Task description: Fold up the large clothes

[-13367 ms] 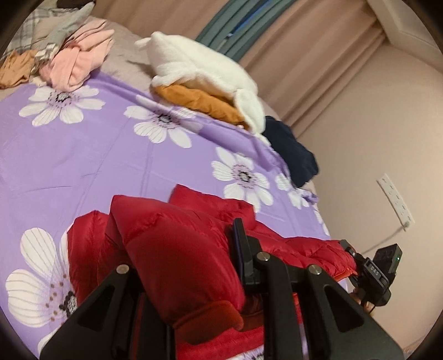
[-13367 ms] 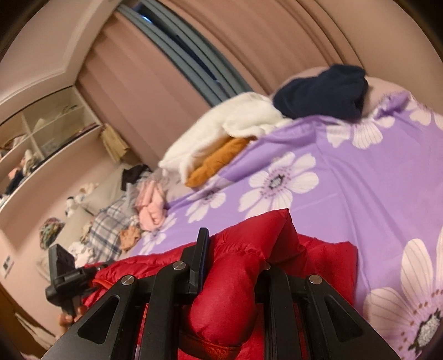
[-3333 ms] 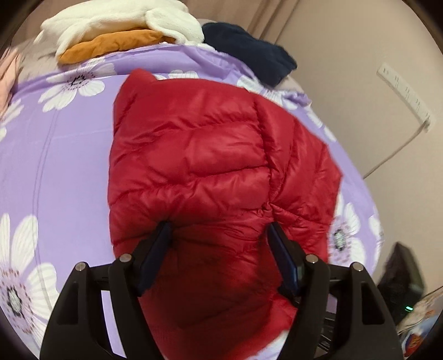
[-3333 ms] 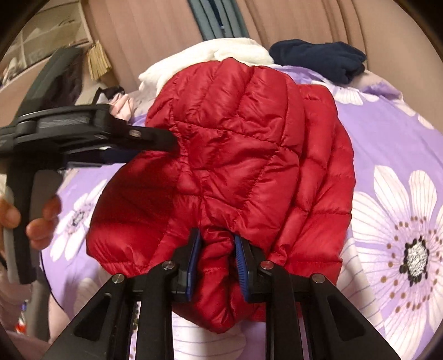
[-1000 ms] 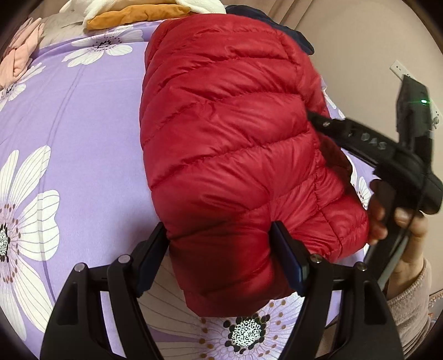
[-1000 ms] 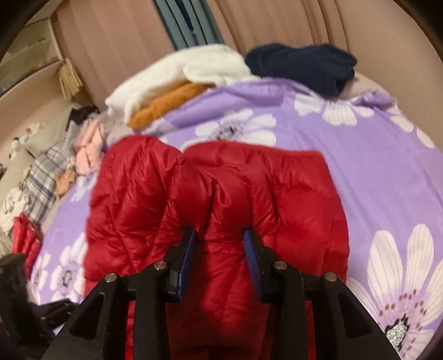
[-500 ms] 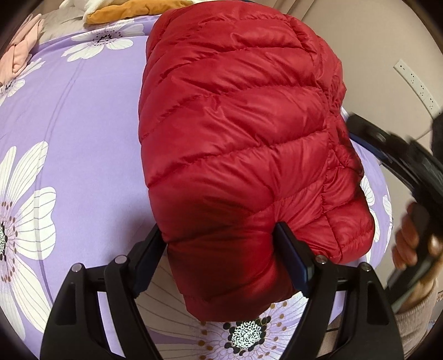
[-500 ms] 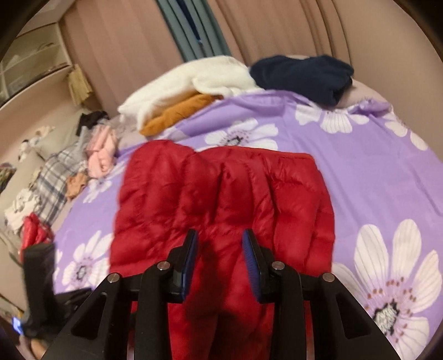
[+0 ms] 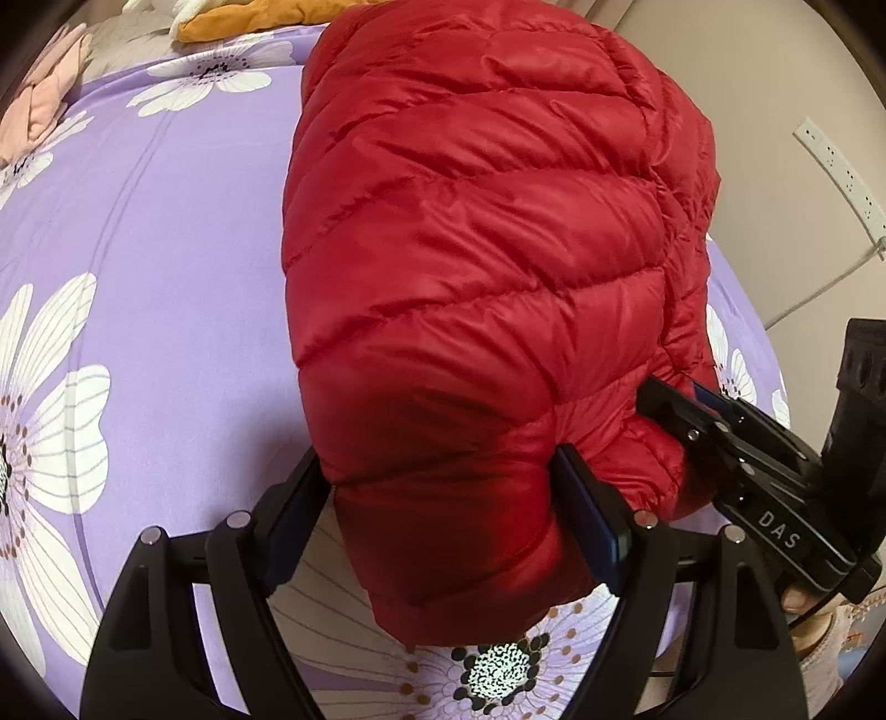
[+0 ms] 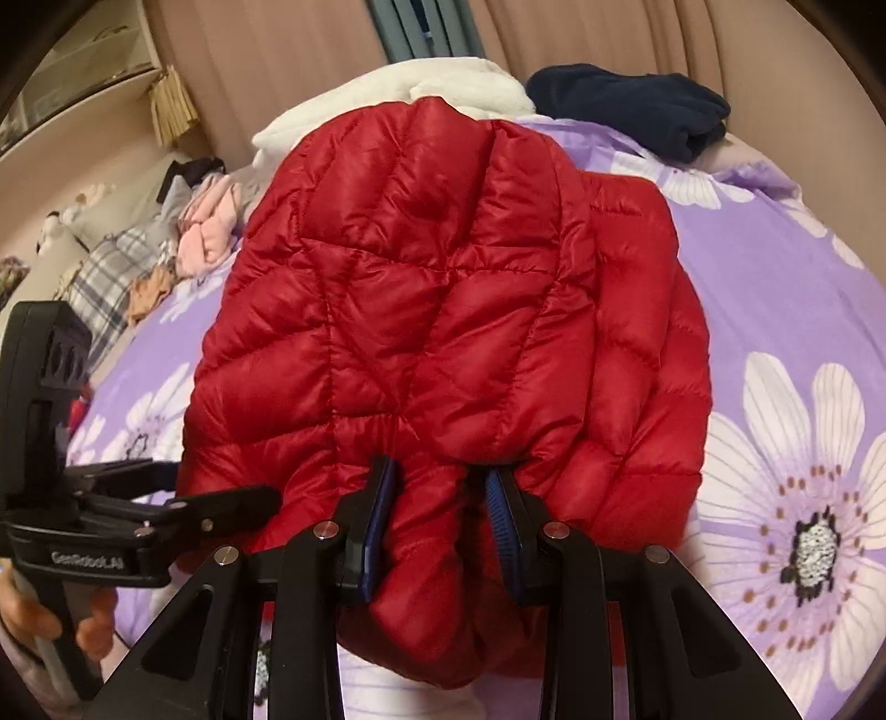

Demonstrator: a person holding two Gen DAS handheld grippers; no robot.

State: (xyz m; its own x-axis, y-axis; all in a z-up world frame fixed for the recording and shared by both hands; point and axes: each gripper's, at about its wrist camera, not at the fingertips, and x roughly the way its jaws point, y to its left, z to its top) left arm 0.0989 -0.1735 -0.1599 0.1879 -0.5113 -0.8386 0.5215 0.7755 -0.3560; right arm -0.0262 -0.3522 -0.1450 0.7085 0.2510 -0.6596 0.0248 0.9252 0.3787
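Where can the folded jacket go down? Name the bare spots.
Bare purple bedsheet lies left of the red jacket in the left wrist view, and right of it in the right wrist view. The far edge is crowded: white garment, navy garment, pink clothes.

My left wrist view looks steeply down, close over the near end of the red jacket on the bed. My right wrist view faces the curtains, equally close. Both share the jacket.
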